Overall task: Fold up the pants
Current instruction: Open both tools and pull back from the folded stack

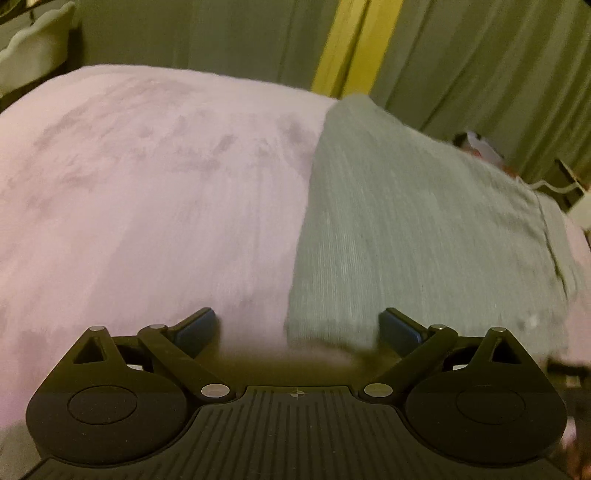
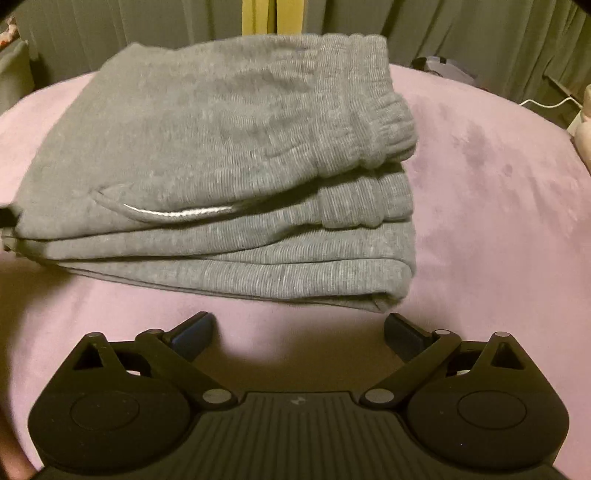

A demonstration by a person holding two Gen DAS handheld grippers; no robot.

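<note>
Pants [image 2: 229, 155] of grey ribbed knit lie folded in a stack on a pink plush bedspread [image 2: 498, 206], several layers showing along the near edge. In the right wrist view the elastic waistband [image 2: 373, 122] sits on top at the right end of the stack, bunched and rounded, and a pale drawcord [image 2: 177, 213] pokes out along a seam on the upper layer. The bottom layer's folded corner reaches closest to the right gripper [image 2: 299, 332], whose blue-padded fingers [image 2: 194, 332] stand wide apart, gripping nothing — the cloth lies just ahead of them, not between them.

The left gripper [image 1: 297, 328] is likewise spread open and empty. Its view is motion-blurred; the pants [image 1: 406, 221] fill the right half there as a long grey slab running away from the camera, with the bedspread [image 1: 147, 184] bare to the left. The near end of the fabric comes down just ahead of the right-hand finger, though the blur makes it hard to tell whether it touches.

Grey-green curtains [image 2: 461, 33] hang behind the bed in both views, parted by a narrow yellow strip [image 1: 347, 44]. A white cable [image 2: 546, 103] trails at the far right edge, beyond the bedspread.
</note>
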